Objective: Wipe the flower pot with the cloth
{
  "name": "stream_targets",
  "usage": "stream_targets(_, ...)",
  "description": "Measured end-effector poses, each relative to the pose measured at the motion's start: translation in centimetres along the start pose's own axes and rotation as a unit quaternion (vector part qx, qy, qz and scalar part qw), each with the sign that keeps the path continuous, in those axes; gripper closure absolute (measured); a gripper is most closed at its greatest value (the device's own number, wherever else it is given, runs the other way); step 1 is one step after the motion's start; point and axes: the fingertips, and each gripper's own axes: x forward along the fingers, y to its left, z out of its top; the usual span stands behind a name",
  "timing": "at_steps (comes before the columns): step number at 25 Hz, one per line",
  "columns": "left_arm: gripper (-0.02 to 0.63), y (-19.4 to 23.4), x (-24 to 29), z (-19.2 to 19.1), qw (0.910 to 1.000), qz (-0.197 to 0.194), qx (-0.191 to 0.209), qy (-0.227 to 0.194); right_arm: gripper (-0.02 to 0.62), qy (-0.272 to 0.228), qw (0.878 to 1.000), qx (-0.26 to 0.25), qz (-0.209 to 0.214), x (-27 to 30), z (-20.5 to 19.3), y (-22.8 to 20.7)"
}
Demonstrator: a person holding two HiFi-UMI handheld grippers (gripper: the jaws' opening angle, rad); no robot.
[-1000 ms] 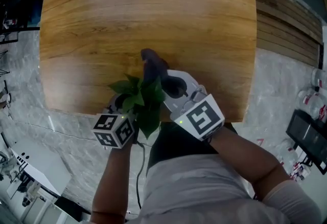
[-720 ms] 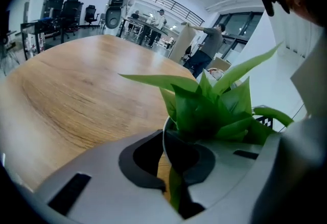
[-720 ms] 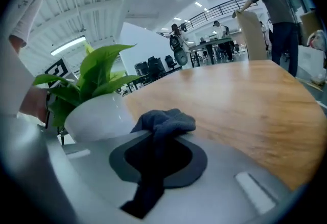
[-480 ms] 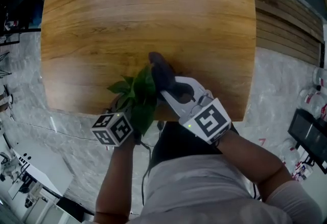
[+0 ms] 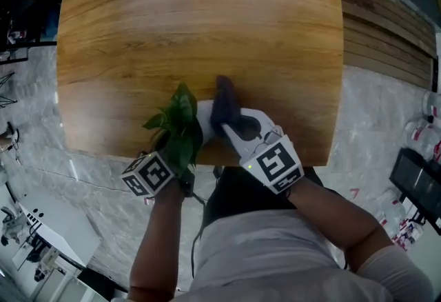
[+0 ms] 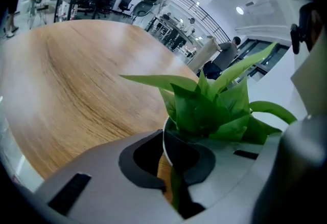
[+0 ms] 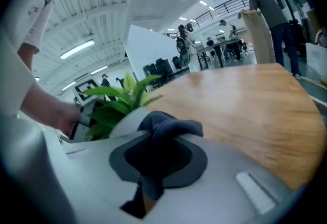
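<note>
A small white flower pot [image 5: 204, 121] with a green plant [image 5: 178, 129] is held tilted above the near edge of the wooden table [image 5: 200, 25]. My left gripper [image 6: 171, 164] is shut on the pot's rim [image 6: 164, 138], with the leaves [image 6: 214, 108] spreading just past its jaws. My right gripper [image 5: 233, 127] is shut on a dark grey-blue cloth [image 5: 223, 103]. In the right gripper view the bunched cloth [image 7: 168, 127] sticks out of the right gripper [image 7: 156, 155] and lies against the pot's white side [image 7: 125, 125], beside the leaves [image 7: 116, 99].
The table's near edge [image 5: 289, 156] runs just under both grippers, with grey marble floor [image 5: 83, 197] below it. Wooden planks [image 5: 386, 38] lie at the right. A person [image 7: 263, 5] stands far behind the table in the right gripper view.
The right gripper has carried the cloth to the right and lower, onto the pot's right side. The pot has rolled in the left gripper, swinging the leaves leftward and showing its white wall.
</note>
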Motion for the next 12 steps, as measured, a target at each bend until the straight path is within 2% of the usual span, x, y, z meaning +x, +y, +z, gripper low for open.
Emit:
stream_targets(2,0.582,0.2,0.0,-0.2,0.9999,0.000,-0.016,0.001,0.563,-0.024,0.999,-0.021,0.036,-0.7,2.2,2.8)
stream_targets(4,0.583,0.2,0.1,-0.4,0.9995,-0.004,-0.032,0.006,0.563,-0.031,0.997,-0.042,0.049,-1.1,2.5,4.0)
stream_targets(6,0.583,0.4,0.1,-0.5,0.9990,-0.006,-0.044,0.010,0.563,-0.009,0.999,-0.037,0.030,-0.9,0.3,2.5)
stream_targets(9,0.583,0.4,0.1,-0.5,0.9987,-0.008,-0.049,0.009,0.563,0.046,0.999,-0.003,-0.017,-0.3,-4.3,-1.2)
stream_targets(12,0.583,0.1,0.3,-0.5,0.9982,-0.012,-0.058,0.010,0.563,0.045,0.999,0.001,-0.013,-0.4,-3.7,-0.8)
